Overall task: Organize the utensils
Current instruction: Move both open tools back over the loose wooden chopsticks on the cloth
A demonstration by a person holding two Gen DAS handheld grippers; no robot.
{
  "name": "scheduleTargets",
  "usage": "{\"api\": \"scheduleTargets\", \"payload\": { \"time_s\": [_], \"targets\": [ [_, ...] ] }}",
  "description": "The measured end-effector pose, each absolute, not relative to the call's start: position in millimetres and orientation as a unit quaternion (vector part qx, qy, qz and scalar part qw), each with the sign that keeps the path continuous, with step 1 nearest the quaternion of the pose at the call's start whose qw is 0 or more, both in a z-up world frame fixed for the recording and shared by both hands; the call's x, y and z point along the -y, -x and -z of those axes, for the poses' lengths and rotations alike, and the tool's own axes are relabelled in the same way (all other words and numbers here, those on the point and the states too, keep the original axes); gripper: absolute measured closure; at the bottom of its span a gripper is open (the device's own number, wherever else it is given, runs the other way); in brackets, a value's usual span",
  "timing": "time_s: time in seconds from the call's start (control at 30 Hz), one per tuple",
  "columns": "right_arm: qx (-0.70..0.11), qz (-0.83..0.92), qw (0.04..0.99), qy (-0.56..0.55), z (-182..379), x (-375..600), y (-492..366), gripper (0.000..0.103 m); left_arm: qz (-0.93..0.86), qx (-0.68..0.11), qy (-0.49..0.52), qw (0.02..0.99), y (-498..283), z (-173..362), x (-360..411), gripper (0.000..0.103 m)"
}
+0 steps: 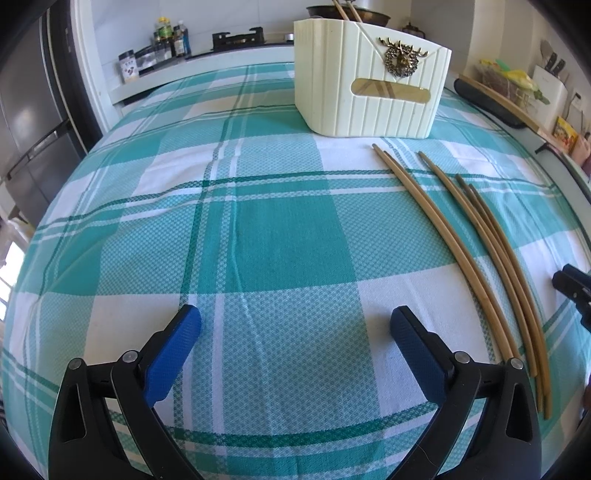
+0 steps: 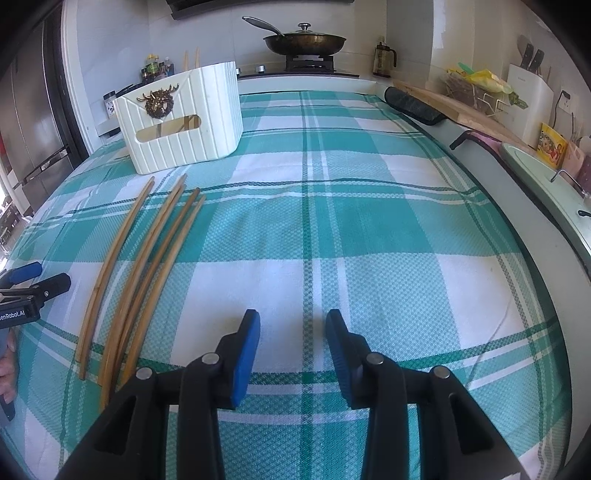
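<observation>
Several long bamboo chopsticks (image 1: 504, 262) lie side by side on the teal-and-white checked tablecloth (image 1: 258, 229); in the right wrist view the chopsticks (image 2: 142, 273) are at the left. A cream ribbed holder (image 1: 369, 92) with a brass deer emblem stands behind them, with two chopsticks (image 1: 345, 9) sticking out of it. My left gripper (image 1: 297, 315) is open wide over bare cloth, left of the chopsticks, nothing between its fingers. My right gripper (image 2: 293, 317) is partly open over bare cloth, right of the chopsticks, also with nothing in it. Each gripper shows at the edge of the other's view: the right gripper (image 1: 570, 284) and the left gripper (image 2: 33, 280).
The holder (image 2: 177, 125) sits at the cloth's far left in the right wrist view. Behind are a stove with a lidded wok (image 2: 304, 40), bottles (image 1: 171, 38) and a dark fridge (image 1: 33, 110). A cutting board (image 2: 443, 99), knife block (image 2: 528, 85) and raised ledge (image 2: 535, 206) line the right side.
</observation>
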State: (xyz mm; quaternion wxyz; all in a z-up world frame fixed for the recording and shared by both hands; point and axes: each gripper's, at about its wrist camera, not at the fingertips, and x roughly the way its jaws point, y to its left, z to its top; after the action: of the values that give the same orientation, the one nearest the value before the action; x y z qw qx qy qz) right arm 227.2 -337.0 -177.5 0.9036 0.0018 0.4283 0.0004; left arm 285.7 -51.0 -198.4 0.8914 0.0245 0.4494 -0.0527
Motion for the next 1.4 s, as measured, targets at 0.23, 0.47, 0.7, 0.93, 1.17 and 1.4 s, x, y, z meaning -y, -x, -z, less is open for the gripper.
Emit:
{"api": "scheduleTargets", "payload": {
  "time_s": [0.23, 0.47, 0.7, 0.93, 1.17, 1.4],
  "targets": [
    [-0.429, 0.003, 0.903, 0.005, 178, 336, -227, 0.065, 0.053, -0.45, -0.024, 0.891, -286, 199, 51, 0.001],
    [-0.429, 0.003, 0.904, 0.006, 178, 335, -227, 0.065, 0.054, -0.45, -0.019, 0.891, -285, 198, 50, 0.001],
    [-0.429, 0.003, 0.904, 0.007, 178, 334, -227, 0.065, 0.095, -0.442, 0.043, 0.891, -277, 175, 71, 0.001],
    [-0.428, 0.001, 0.904, 0.003, 178, 336, -227, 0.065, 0.067, -0.445, -0.009, 0.893, -287, 185, 115, 0.001],
    [-0.428, -0.003, 0.904, -0.002, 178, 337, -227, 0.063, 0.05, -0.437, -0.025, 0.898, -284, 187, 114, 0.001],
    [-0.428, -0.003, 0.904, -0.001, 178, 337, -227, 0.063, 0.065, -0.455, 0.016, 0.888, -285, 188, 101, 0.001]
  ]
}}
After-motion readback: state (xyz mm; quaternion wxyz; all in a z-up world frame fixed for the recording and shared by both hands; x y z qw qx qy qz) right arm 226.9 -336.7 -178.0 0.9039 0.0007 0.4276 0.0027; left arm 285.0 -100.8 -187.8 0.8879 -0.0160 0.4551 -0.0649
